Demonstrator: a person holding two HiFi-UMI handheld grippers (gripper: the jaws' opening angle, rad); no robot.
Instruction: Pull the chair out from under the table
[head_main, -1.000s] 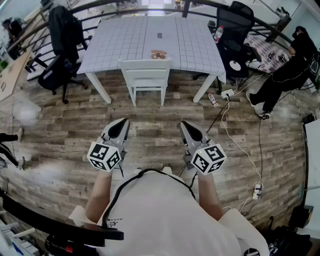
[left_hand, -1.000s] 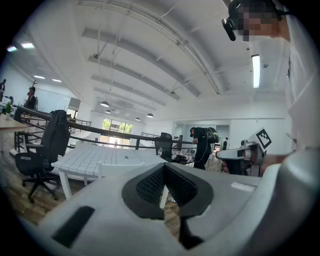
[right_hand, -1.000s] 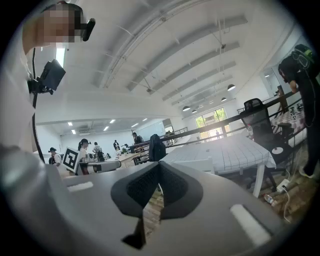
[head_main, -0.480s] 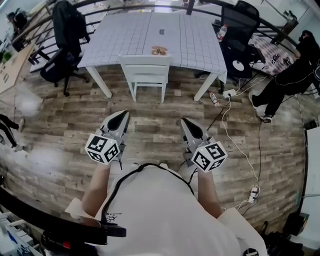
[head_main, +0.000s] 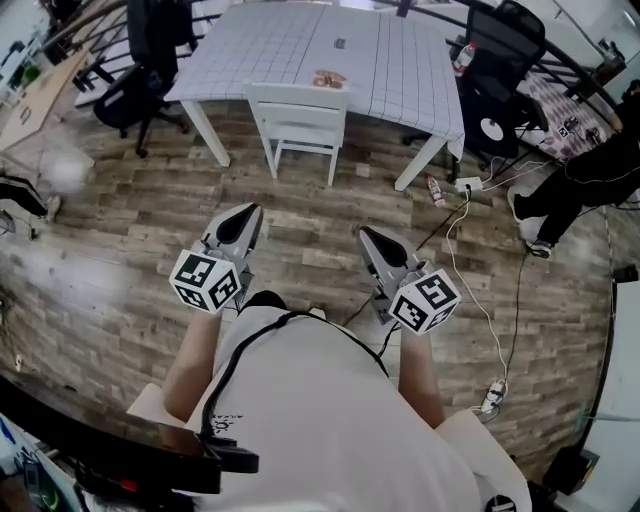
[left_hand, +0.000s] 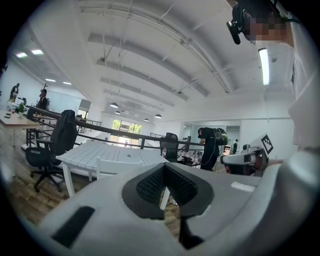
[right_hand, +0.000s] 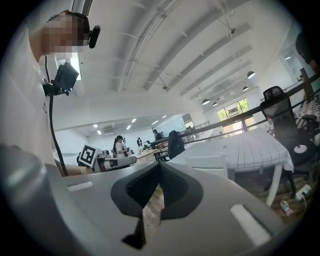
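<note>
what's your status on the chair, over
Left gripper and right gripper both shut, empty, short of the chair. Chair tucked at the table, not yet pulled. Only wood floor between; cable lies off to the right.

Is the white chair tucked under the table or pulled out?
Tucked in. The white chair has its backrest at the edge of the white gridded table, seat underneath.

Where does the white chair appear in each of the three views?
Head view: the white chair is at top centre, pushed in at the table's near edge.
Left gripper view: the chair is left of centre.
Right gripper view: the chair is right of centre.
Shared landmark: the white gridded table behind it.
</note>
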